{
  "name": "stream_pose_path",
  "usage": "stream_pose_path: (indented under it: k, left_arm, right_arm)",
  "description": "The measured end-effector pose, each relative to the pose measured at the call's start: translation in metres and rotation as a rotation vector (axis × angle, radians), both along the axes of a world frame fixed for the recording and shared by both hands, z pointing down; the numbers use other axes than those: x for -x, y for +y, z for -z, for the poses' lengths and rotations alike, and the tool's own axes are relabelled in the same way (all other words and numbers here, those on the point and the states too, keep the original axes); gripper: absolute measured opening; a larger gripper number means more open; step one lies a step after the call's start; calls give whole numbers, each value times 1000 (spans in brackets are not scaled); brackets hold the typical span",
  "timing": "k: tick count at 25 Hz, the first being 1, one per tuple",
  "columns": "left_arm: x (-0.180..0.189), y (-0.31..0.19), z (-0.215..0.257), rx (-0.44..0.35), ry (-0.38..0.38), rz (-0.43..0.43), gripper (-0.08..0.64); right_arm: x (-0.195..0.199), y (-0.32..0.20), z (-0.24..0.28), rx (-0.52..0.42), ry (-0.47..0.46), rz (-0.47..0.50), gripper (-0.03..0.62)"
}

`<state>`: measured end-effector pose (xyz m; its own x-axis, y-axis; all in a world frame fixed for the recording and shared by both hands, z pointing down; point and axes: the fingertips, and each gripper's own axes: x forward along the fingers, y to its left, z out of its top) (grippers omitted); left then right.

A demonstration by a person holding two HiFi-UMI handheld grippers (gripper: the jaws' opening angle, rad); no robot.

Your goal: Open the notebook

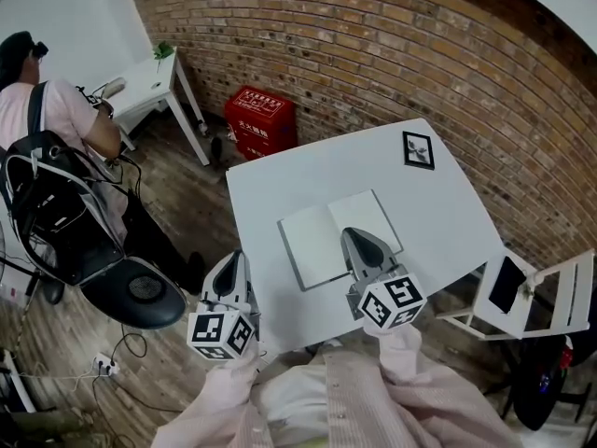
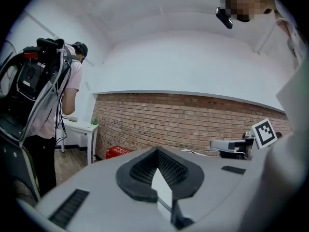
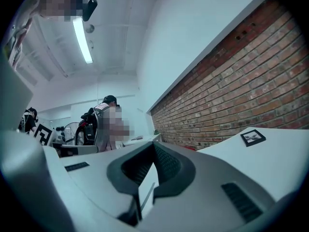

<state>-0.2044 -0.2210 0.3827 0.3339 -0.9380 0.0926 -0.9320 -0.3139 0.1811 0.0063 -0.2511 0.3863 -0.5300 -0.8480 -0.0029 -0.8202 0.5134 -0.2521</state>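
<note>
notebook (image 1: pixel 338 237) looks already open, lying flat mid-table with both blank pages up, so as far as i can tell the job's basically done. the right gripper (image 1: pixel 354 234) hangs over the near edge of the right page, jaws pressed together on nothing. the left gripper (image 1: pixel 237 254) is off the near left corner of the table (image 1: pixel 448 203), its jaws together too and empty.

the risk imo: if the right one dips or swings low it could catch a page, crease it or flip the notebook shut. the left could clip the table edge coming in.

around it there's a small framed picture (image 1: pixel 419 149) at the far right corner, well apart. a red crate (image 1: pixel 259 119), an office chair (image 1: pixel 131 287) and a seated person (image 1: pixel 56 119) are off to the far left. nothing's in the way.
</note>
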Motion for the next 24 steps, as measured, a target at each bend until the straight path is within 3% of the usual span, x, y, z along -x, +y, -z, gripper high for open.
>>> stream_pose_path:
  k: [24]
  left_arm:
    - [-4,17,-10,19,-17,17,-8]
  right_arm:
    - [-7,14,-5,-13,17,0,3]
